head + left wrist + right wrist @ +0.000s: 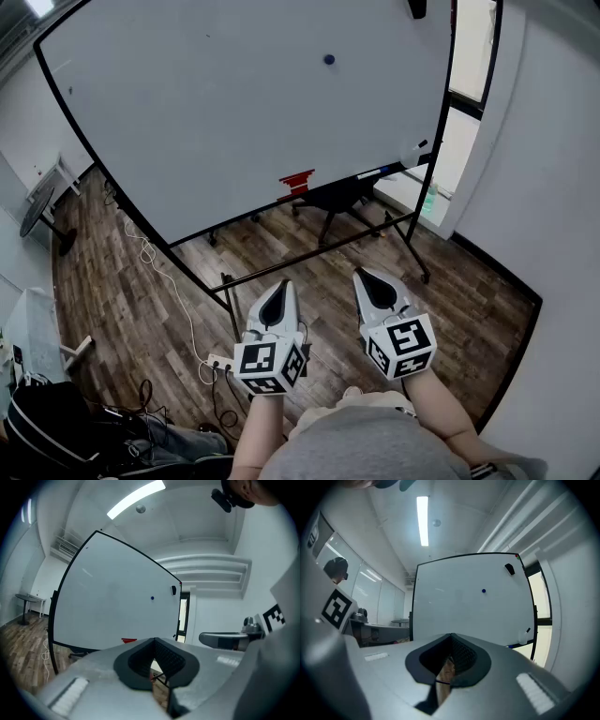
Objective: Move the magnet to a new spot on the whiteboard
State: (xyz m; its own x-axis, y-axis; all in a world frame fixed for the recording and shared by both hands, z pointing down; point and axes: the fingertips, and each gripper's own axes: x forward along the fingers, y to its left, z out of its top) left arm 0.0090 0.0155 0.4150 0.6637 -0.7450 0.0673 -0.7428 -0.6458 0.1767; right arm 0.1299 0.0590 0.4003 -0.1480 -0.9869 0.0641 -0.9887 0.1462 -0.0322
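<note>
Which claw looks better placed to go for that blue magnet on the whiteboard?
Left, narrowly: the magnet sits straight ahead of the left claw, off-centre for the right claw. Both are shut, far off.

— What's underfoot?
— A dark wood plank floor (394,272), with a white cable (180,298) trailing across it at 8 o'clock.
— And around?
— White wall (553,187) at 3 o'clock, a window (472,47) at 1, a black office chair (330,199) at 12. A strip light (422,520) runs along the ceiling.
</note>
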